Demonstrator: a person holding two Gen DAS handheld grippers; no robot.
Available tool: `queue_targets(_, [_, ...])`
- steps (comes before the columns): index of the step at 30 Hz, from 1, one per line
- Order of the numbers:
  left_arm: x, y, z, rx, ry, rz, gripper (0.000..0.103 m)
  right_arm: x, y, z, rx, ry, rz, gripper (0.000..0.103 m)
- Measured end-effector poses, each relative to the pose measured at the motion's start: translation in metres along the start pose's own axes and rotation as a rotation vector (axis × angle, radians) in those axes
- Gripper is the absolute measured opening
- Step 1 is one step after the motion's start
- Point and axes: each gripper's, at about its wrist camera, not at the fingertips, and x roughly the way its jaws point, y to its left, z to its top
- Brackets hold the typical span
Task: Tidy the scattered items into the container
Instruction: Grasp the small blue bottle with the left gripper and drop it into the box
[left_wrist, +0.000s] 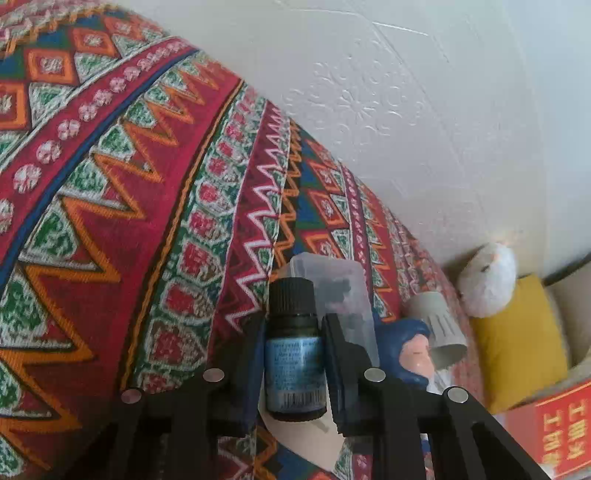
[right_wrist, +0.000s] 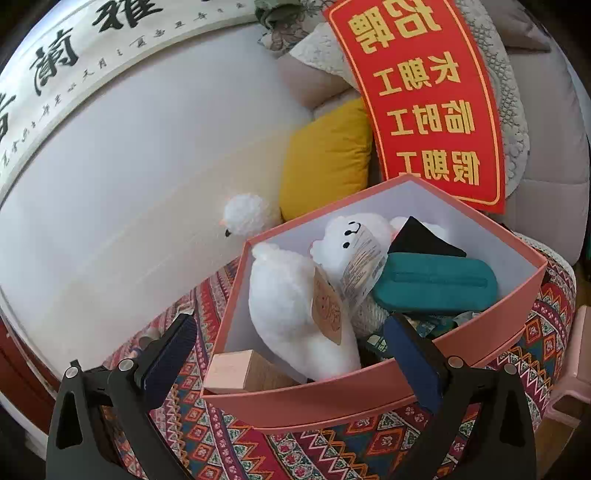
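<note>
Dark glass bottle (left_wrist: 293, 347) upright, clamped between left gripper (left_wrist: 293, 354) pads; right gripper (right_wrist: 291, 354) spread wide before pink box (right_wrist: 369, 391)

Red sign (right_wrist: 424, 103) with upside-down yellow characters 长期工, 临时工, 假期工, calligraphy scroll (right_wrist: 74, 55) with 雅, 蘭, bottle label (left_wrist: 293, 373) unreadable

The left tool (left_wrist: 293, 354) is matt black plastic with shiny metal pins, clamped on a dark glossy bottle (left_wrist: 293, 350) with a ribbed cap and a paper label. The surface (left_wrist: 110, 221) wears coarse woven cloth. The pink box (right_wrist: 369, 398) looks like smooth matt card; inside lie fluffy white plush toys (right_wrist: 291, 314), a teal fabric pouch (right_wrist: 436, 284) and a wooden block (right_wrist: 240, 373).
</note>
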Motion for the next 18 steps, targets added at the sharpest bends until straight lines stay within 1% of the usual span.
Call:
queue_targets(3, [-0.010, -0.008, -0.005, 0.023, 0.009, 0.017, 0.024, -0.002, -0.004, 0.001, 0.012, -0.001, 0.002, 0.103])
queue_targets(4, [-0.015, -0.009, -0.007, 0.020, 0.008, 0.012, 0.024, -0.002, -0.005, 0.002, 0.019, 0.001, 0.005, 0.103])
queue_targets(6, [-0.027, -0.011, -0.012, 0.004, -0.001, -0.017, 0.024, -0.001, -0.007, 0.003, 0.027, 0.004, 0.014, 0.103])
queue_targets(7, [-0.035, -0.016, -0.015, 0.015, -0.001, -0.032, 0.024, -0.002, -0.008, 0.003, 0.028, 0.002, 0.016, 0.103])
queue_targets(10, [-0.061, -0.043, -0.027, 0.088, 0.003, -0.077, 0.024, -0.004, -0.009, 0.004, 0.023, -0.004, 0.022, 0.103])
queue_targets(11, [-0.071, -0.057, -0.033, 0.136, 0.002, -0.102, 0.024, -0.005, -0.010, 0.005, 0.024, -0.006, 0.023, 0.103])
queue_targets(13, [-0.087, -0.095, -0.054, 0.237, 0.030, -0.164, 0.024, -0.006, -0.013, 0.005, 0.029, -0.011, 0.017, 0.103])
queue_targets(15, [-0.097, -0.150, -0.090, 0.337, 0.081, -0.256, 0.024, -0.006, -0.018, 0.006, 0.043, -0.014, 0.008, 0.103])
queue_targets(17, [-0.103, -0.202, -0.123, 0.417, 0.123, -0.340, 0.024, -0.004, -0.026, 0.007, 0.070, -0.016, 0.000, 0.103])
queue_targets(18, [-0.103, -0.235, -0.145, 0.463, 0.146, -0.390, 0.024, -0.005, -0.031, 0.008, 0.084, -0.019, -0.006, 0.103])
